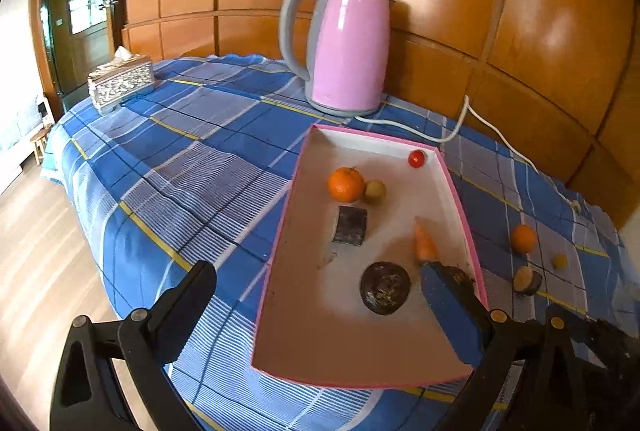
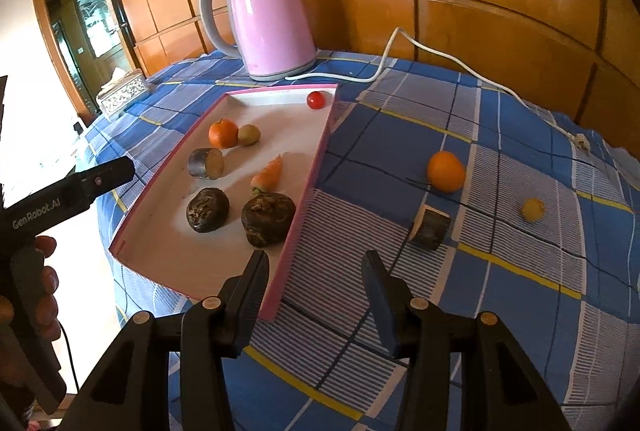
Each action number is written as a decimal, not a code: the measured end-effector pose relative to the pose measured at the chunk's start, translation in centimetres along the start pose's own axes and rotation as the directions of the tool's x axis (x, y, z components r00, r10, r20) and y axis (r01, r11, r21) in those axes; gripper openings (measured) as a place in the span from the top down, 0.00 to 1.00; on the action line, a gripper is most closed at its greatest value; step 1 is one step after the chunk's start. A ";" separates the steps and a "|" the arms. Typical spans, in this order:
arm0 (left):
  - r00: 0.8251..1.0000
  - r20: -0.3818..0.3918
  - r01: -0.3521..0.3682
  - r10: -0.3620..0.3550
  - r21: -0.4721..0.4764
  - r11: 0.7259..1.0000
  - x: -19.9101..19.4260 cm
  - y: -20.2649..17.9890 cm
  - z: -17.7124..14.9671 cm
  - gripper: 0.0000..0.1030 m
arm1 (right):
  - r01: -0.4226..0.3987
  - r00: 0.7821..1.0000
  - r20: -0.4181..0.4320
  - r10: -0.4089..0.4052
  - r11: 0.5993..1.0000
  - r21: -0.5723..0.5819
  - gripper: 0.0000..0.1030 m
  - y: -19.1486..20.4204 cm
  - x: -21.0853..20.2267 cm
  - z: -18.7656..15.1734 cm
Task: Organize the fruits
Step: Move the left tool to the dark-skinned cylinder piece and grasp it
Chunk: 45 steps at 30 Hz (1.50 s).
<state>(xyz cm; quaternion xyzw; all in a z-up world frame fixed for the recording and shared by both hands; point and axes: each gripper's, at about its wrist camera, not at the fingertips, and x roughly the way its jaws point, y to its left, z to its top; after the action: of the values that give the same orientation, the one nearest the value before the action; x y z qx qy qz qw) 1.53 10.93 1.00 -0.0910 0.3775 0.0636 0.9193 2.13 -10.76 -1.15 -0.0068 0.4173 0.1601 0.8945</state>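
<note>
Ahead and right of my open, empty right fingers [image 2: 316,295] lies the dark cut piece [image 2: 430,229]; left fingers [image 1: 320,305] gape empty over the tray [image 1: 276,263].

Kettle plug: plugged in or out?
Out. The plug at the end of the white cord lies loose on the tablecloth, away from the pink kettle.

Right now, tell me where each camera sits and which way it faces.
Left wrist: on the left gripper, facing the tray and kettle; both fingers show, spread.
Right wrist: on the right gripper, over the tray's right rim; its fingers, the left gripper and a hand show.
Shared: tray, kettle, orange on the cloth.
</note>
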 end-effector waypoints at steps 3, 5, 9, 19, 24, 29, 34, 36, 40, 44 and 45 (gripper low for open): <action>1.000 -0.008 0.013 -0.012 0.016 1.000 0.1 -0.7 -0.2 0.00 | 0.016 1.000 0.006 -0.016 1.000 0.014 0.53 -0.4 -0.2 -0.1; 1.000 -0.012 0.018 -0.018 0.033 0.999 0.1 -1.1 -0.3 0.00 | 0.025 1.000 0.013 -0.025 0.999 0.022 0.53 -0.6 -0.3 -0.1; 0.998 -0.038 0.058 -0.057 0.035 0.998 0.2 -1.9 -0.5 0.00 | 0.042 0.999 0.021 -0.043 0.999 0.033 0.53 -1.2 -0.6 -0.2; 0.991 -0.066 0.119 -0.114 0.083 0.989 0.4 -4.0 -0.6 0.00 | 0.118 0.993 0.011 -0.120 0.985 0.126 0.53 -5.2 -1.1 -1.3; 0.988 -0.046 0.150 -0.145 0.147 0.978 -0.1 -6.0 -0.3 0.00 | 0.190 0.981 -0.008 -0.192 0.961 0.201 0.53 -8.4 -1.6 -2.5; 0.987 -0.013 0.157 -0.158 0.211 0.965 -0.5 -7.7 -0.3 0.00 | 0.279 0.959 -0.024 -0.283 0.923 0.266 0.53 -12.0 -2.5 -3.6; 0.981 -0.032 0.191 -0.189 0.256 0.948 -0.2 -9.4 -0.5 0.00 | 0.326 0.942 -0.044 -0.332 0.882 0.339 0.53 -15.2 -3.2 -4.7; 0.976 -0.037 0.215 -0.213 0.265 0.940 -0.2 -10.1 -0.5 0.00 | 0.350 0.933 -0.054 -0.355 0.867 0.355 0.53 -16.3 -3.3 -5.2; 0.969 -0.036 0.242 -0.243 0.309 0.920 -0.2 -11.9 -0.7 0.00 | 0.387 0.917 -0.070 -0.392 0.838 0.384 0.53 -18.0 -3.7 -6.2; 0.960 -0.070 0.280 -0.272 0.334 0.900 0.2 -13.8 -1.0 0.00 | 0.409 0.907 -0.086 -0.412 0.812 0.417 0.53 -19.4 -4.1 -7.2; 0.954 -0.093 0.300 -0.286 0.341 0.891 0.3 -14.4 -1.1 0.00 | 0.410 0.906 -0.088 -0.413 0.809 0.421 0.53 -19.6 -4.2 -7.3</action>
<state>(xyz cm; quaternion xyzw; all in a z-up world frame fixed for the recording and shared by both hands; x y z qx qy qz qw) 3.72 -3.32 1.74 0.0176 0.3831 -0.1458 0.9120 -0.06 -31.61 -5.17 0.1009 0.4273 -0.1333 0.8885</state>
